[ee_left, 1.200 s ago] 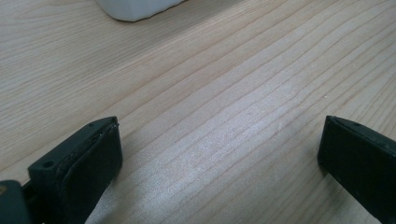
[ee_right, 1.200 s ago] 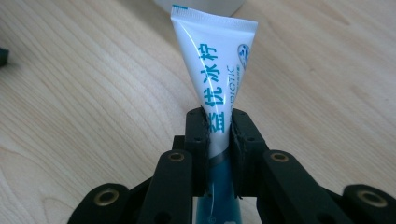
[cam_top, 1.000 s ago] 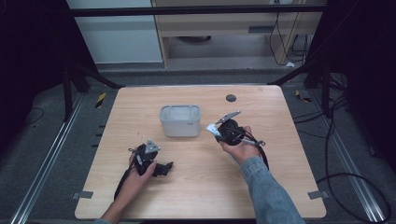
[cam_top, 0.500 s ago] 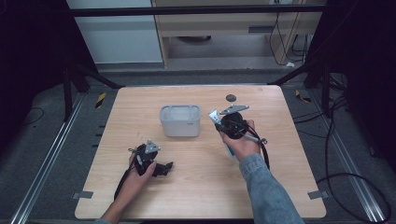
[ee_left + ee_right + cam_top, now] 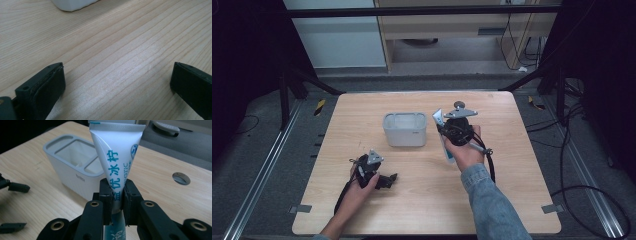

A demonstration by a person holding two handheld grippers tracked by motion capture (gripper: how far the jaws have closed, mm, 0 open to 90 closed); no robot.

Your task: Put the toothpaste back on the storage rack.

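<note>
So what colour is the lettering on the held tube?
Blue on the white tube, clearest in the right gripper view.

Holder (image 5: 405,129) mid-table (image 5: 512,200); tube (image 5: 116,167) in right tool (image 5: 117,197) just right; left tool (image 5: 384,180) nearer, left.

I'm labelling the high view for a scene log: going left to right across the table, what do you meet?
Left gripper → white container → tube held by the right gripper → round hole in the table.

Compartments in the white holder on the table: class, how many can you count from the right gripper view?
3. In the holder, one long compartment at the far left, one large one in the middle, one small one nearest the tube.
</note>
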